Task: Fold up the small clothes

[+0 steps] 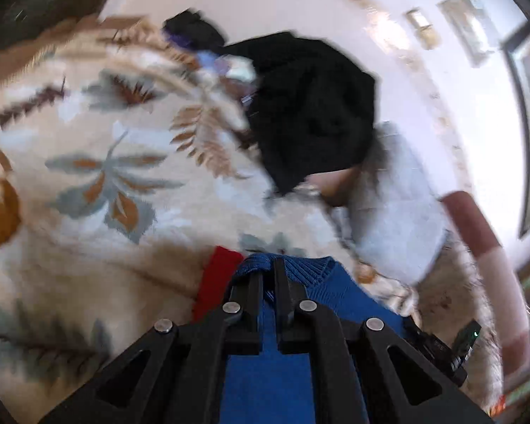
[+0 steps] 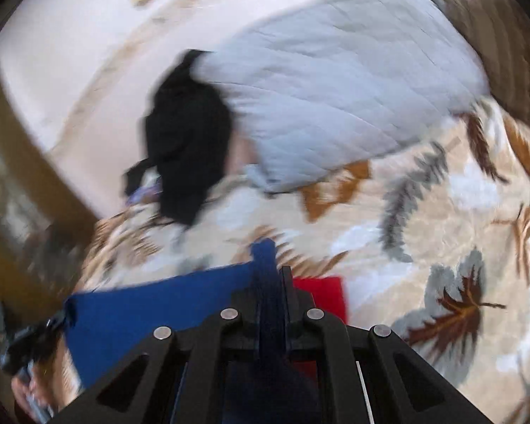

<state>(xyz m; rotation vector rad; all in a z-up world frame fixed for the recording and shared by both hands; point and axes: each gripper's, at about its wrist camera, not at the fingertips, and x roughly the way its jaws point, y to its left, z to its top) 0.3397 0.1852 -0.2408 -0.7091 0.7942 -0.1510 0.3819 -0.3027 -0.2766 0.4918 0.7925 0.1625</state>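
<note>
A blue knit garment (image 1: 321,282) with a red part (image 1: 217,277) is held above a leaf-patterned blanket. My left gripper (image 1: 268,268) is shut on its ribbed blue edge. In the right wrist view the same blue garment (image 2: 152,307) stretches to the left, with the red part (image 2: 321,293) to the right of the fingers. My right gripper (image 2: 270,275) is shut on a bunched blue fold. My left gripper (image 2: 35,339) also shows there at the garment's far left corner. Both views are blurred by motion.
A black garment (image 1: 311,106) lies on the cream leaf-patterned blanket (image 1: 106,162), beside a grey quilted pillow (image 1: 395,205). They also show in the right wrist view, the black garment (image 2: 187,141) and the pillow (image 2: 335,81). Pale floor (image 1: 282,0) lies beyond.
</note>
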